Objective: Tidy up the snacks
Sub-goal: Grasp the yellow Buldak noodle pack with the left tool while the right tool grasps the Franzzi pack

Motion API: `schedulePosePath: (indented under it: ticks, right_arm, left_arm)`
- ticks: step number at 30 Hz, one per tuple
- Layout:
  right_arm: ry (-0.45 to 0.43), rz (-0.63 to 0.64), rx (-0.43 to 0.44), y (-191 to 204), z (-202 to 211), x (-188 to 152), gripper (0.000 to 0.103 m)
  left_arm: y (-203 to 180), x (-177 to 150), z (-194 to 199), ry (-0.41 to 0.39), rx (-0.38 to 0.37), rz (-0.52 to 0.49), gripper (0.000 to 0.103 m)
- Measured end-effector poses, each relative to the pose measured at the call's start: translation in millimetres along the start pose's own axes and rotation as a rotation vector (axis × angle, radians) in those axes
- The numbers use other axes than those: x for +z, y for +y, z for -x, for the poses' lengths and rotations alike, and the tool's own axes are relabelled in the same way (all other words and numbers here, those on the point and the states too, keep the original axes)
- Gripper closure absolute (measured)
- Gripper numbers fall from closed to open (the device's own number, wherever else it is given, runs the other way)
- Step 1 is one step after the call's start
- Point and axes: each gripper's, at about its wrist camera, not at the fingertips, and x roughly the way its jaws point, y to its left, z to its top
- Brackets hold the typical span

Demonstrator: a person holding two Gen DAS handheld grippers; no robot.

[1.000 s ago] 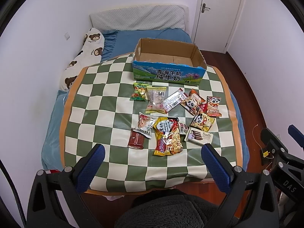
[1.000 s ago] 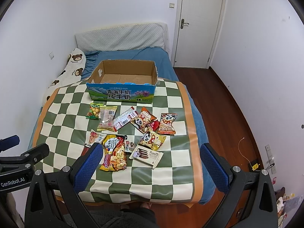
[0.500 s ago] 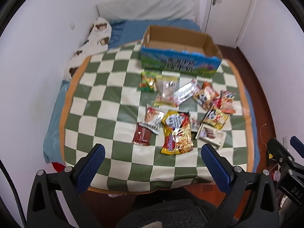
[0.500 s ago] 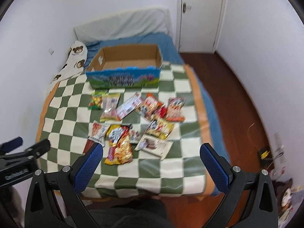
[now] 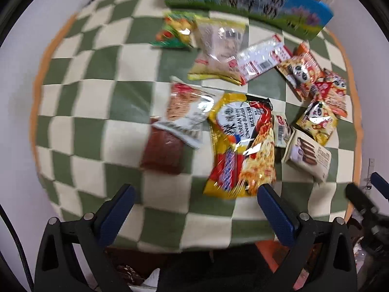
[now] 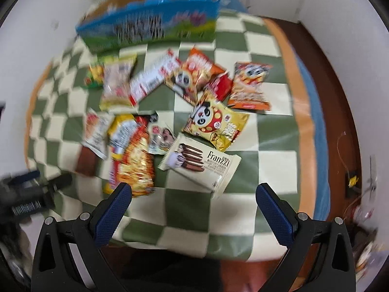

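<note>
Both my grippers, left [image 5: 194, 196] and right [image 6: 193, 193], spread wide, holding nothing. Snacks lie scattered on the checkered cloth [image 5: 97, 58]: noodle pack [image 5: 240, 143] ahead, Franzzi biscuits [image 6: 201, 164] beside it. Carton [image 6: 148, 28] behind, contents blurred.

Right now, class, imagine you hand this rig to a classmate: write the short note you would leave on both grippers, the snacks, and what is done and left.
Left gripper: jaws open, empty, above the near edge of the checked cloth, nearest the yellow noodle packet.
Right gripper: jaws open, empty, facing the cream biscuit packet.
Snacks: all loose on the cloth in front of the cardboard box; the panda bags lie to the right.
Done: nothing shows as packed; the box's inside is not visible.
Left: pick up each snack and organize them, presumably into the box.
</note>
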Motion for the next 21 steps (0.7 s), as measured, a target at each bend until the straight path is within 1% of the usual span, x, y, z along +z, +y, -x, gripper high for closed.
schedulePosePath:
  ticks: [2, 4, 5, 7, 9, 10, 11, 13, 15, 16, 17, 19, 21]
  right_arm:
    - [0.035, 0.088, -0.003, 1.5, -26.3, 10.9, 0.001]
    - [0.089, 0.202, -0.024, 7.2, -51.8, 20.1, 0.002]
    - [0.107, 0.254, -0.03, 10.8, -61.8, 23.9, 0.004]
    - [0.146, 0.359, -0.044, 18.6, -84.1, 30.2, 0.004]
    - [0.181, 0.458, -0.067, 24.7, -106.8, 35.4, 0.007]
    - [0.202, 0.528, -0.075, 29.1, -120.4, 36.6, 0.008]
    - [0.22, 0.569, -0.074, 31.3, -129.9, 36.9, 0.01]
    - [0.264, 0.602, -0.018, 33.0, -145.6, 37.3, 0.016]
    - [0.291, 0.558, 0.038, 29.2, -153.9, 40.1, 0.032]
    - [0.299, 0.506, 0.067, 24.5, -156.1, 41.9, 0.038]
    - [0.299, 0.45, 0.082, 19.1, -157.3, 43.5, 0.04]
    - [0.295, 0.282, 0.09, -1.2, -157.3, 46.9, 0.04]
    - [0.303, 0.082, 0.101, -27.5, -156.2, 47.8, 0.04]
  left_arm:
    - [-7.9, 11.4, -18.1, 0.015, -0.004, -0.011, 0.001]
    - [-20.8, 23.1, -42.3, 0.052, -0.016, -0.035, 0.001]
    - [-24.7, 27.9, -51.7, 0.069, -0.022, -0.042, 0.001]
    - [-32.8, 33.8, -70.8, 0.103, -0.037, -0.048, 0.001]
    - [-37.8, 36.4, -83.0, 0.127, -0.037, -0.054, 0.001]
    - [-40.3, 37.1, -89.5, 0.139, -0.048, -0.055, 0.001]
    - [-41.4, 37.3, -92.8, 0.148, -0.052, -0.052, 0.001]
    - [-43.4, 37.6, -95.6, 0.158, -0.077, -0.046, 0.001]
    - [-45.2, 38.5, -98.7, 0.163, -0.08, -0.05, 0.001]
    - [-45.7, 38.7, -100.4, 0.163, -0.088, -0.048, 0.001]
    - [-48.0, 41.9, -103.9, 0.165, -0.095, -0.046, 0.001]
    - [-51.9, 41.9, -108.6, 0.172, -0.102, -0.043, 0.001]
    - [-56.3, 43.3, -112.9, 0.174, -0.102, -0.051, 0.001]
